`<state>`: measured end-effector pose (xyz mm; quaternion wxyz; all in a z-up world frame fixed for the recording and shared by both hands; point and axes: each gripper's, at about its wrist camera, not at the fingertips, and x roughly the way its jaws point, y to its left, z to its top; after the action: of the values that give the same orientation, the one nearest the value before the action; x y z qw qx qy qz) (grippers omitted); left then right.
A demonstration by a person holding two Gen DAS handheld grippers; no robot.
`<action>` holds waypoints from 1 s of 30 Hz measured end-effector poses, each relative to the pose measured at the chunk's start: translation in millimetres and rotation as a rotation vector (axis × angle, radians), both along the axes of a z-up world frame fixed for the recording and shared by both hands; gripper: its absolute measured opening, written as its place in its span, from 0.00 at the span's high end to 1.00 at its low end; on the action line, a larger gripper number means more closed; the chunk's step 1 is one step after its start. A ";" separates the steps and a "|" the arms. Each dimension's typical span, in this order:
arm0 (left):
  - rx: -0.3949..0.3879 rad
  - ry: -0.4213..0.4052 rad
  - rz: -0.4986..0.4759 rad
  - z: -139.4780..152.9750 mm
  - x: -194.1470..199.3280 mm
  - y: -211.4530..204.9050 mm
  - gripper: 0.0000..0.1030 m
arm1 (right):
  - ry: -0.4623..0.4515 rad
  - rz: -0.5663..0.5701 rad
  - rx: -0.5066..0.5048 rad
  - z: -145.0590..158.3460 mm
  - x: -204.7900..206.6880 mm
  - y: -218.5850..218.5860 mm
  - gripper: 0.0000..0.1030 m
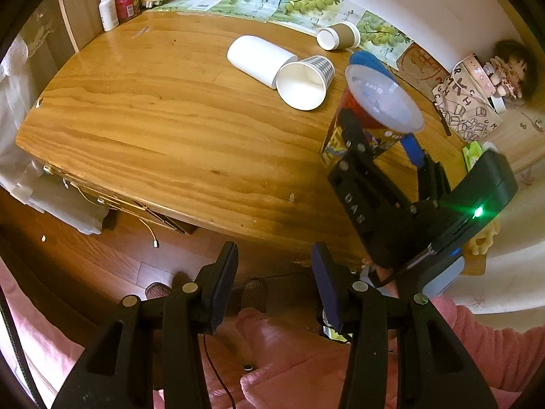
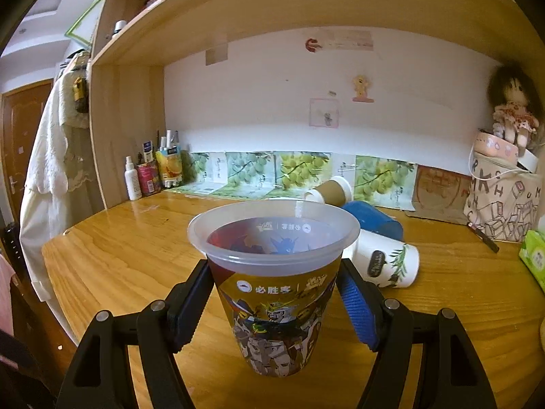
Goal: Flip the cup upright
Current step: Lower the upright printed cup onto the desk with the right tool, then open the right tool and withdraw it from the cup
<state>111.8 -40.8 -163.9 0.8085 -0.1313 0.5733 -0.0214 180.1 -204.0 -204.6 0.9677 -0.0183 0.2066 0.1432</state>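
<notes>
A printed plastic cup [image 2: 276,306] with a clear rim stands upright on the wooden desk [image 2: 129,259], between the fingers of my right gripper [image 2: 272,310]. The fingers [image 2: 357,313] sit close on both sides of it; I cannot tell whether they still press it. In the left wrist view the same cup [image 1: 371,112] stands at the right with the right gripper [image 1: 385,156] around it. My left gripper [image 1: 274,283] is open and empty, held off the desk's front edge above the floor.
Other cups lie on their sides: a white cylinder [image 1: 259,58], a checked paper cup [image 1: 306,80], a brown sleeved cup [image 1: 339,35], a blue cup [image 2: 373,218] and a leaf-print cup [image 2: 385,260]. Bottles [image 2: 150,173] stand back left; a printed bag [image 2: 504,208] back right.
</notes>
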 end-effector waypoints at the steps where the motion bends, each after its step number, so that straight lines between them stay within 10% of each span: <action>1: -0.001 -0.002 -0.001 0.1 1.6 0.8 0.52 | -0.007 0.005 0.003 -1.7 -1.5 0.8 0.28; 13: -0.062 -0.001 -0.055 -2.2 15.0 7.9 0.52 | 0.008 0.009 -0.053 -13.5 -11.7 4.2 0.27; 30: -0.157 0.065 -0.261 -24.9 28.5 46.1 0.36 | 0.421 -0.083 -0.001 16.9 -66.6 -1.4 0.20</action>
<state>140.3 5.3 -188.8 0.7671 -0.1189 0.6080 -0.1668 113.5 -205.4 -187.7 0.9083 0.0201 0.4048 0.1036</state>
